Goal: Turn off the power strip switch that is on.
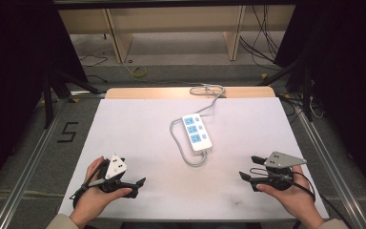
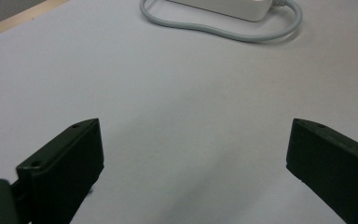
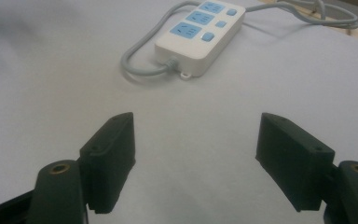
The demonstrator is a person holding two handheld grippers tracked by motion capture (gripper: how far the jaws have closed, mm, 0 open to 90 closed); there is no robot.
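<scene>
Starting stage. The white three-outlet power strip (image 1: pixel 197 132) is lying near the centre of the white tabletop (image 1: pixel 138 133), untouched, its grey cord (image 1: pixel 178 143) looping off at 6 o'clock and trailing away toward 12. The left gripper (image 1: pixel 134 185) is resting at 8 o'clock and the right gripper (image 1: pixel 246 170) at 4 o'clock, both well apart from the strip, each with jaws standing wide and gripping nothing. All handling is judged as remaining.
</scene>
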